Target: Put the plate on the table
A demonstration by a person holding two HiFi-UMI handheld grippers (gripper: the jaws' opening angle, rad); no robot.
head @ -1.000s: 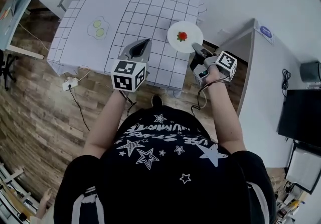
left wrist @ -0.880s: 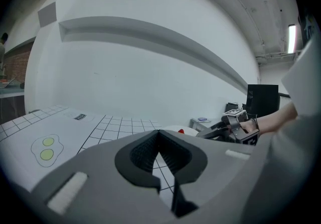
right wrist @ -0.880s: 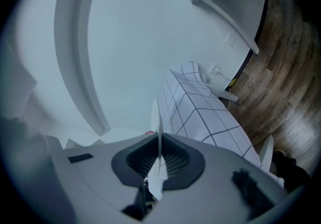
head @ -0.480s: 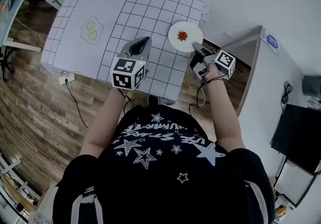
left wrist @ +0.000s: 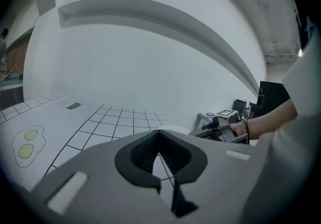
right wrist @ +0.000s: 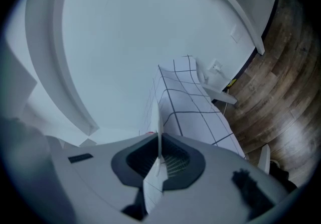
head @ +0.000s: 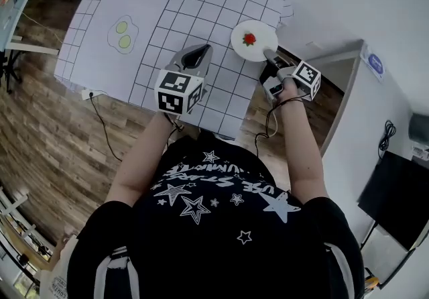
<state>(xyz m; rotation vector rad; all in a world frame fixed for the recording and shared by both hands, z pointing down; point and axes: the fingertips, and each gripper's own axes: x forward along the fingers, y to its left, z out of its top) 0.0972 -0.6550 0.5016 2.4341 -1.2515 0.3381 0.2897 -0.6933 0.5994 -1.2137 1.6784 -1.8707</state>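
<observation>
Plate (head: 253, 41) at the right edge of the table (head: 167, 16) — right gripper (head: 271, 57) pinches its rim; left gripper (head: 196, 57) closed, empty.

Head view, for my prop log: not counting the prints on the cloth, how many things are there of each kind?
plate: 1
red food piece: 1
tongs: 2 (left tongs, right tongs)
Total: 4
</observation>
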